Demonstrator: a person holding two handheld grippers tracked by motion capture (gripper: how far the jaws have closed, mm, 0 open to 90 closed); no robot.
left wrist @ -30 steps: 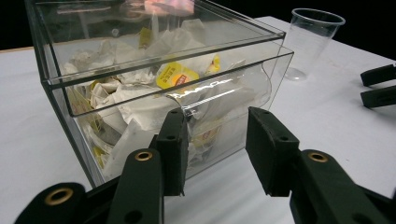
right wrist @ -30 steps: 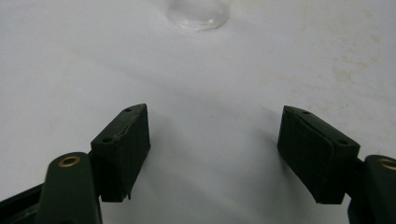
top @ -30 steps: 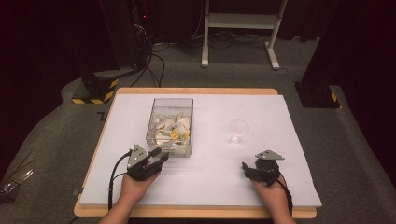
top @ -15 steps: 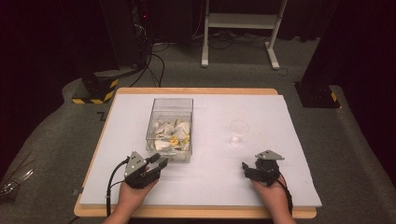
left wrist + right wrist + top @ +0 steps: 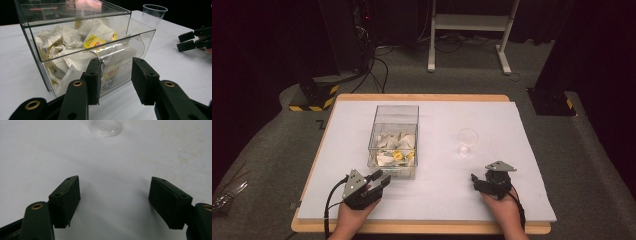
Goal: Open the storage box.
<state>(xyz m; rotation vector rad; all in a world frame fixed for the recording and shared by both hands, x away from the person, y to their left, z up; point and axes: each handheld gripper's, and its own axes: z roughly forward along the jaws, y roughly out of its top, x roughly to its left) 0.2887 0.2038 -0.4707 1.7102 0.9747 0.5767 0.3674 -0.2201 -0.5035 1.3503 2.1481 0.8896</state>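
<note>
A clear plastic box (image 5: 394, 140) stands left of centre on the white table top, holding several white and yellow tea-bag sachets (image 5: 396, 150). To its right a clear plastic cup (image 5: 467, 141) stands upright. My left gripper (image 5: 381, 178) lies open just in front of the box's near right corner. In the left gripper view its jaws (image 5: 116, 75) stand apart with nothing between them, facing the box (image 5: 82, 47), with the cup (image 5: 153, 15) beyond. My right gripper (image 5: 475, 182) rests open in front of the cup, and its jaws (image 5: 115, 195) are wide apart over bare table below the cup's base (image 5: 106, 127).
A white sheet (image 5: 437, 200) covers a wooden board on grey carpet. Behind the table are a black stand with yellow-striped feet (image 5: 314, 95), cables and a white frame (image 5: 472, 30). The right gripper's black jaws (image 5: 192, 41) show at the right edge of the left gripper view.
My left gripper has drawn back a little from the box toward the table's near edge. The right gripper has stayed put.
</note>
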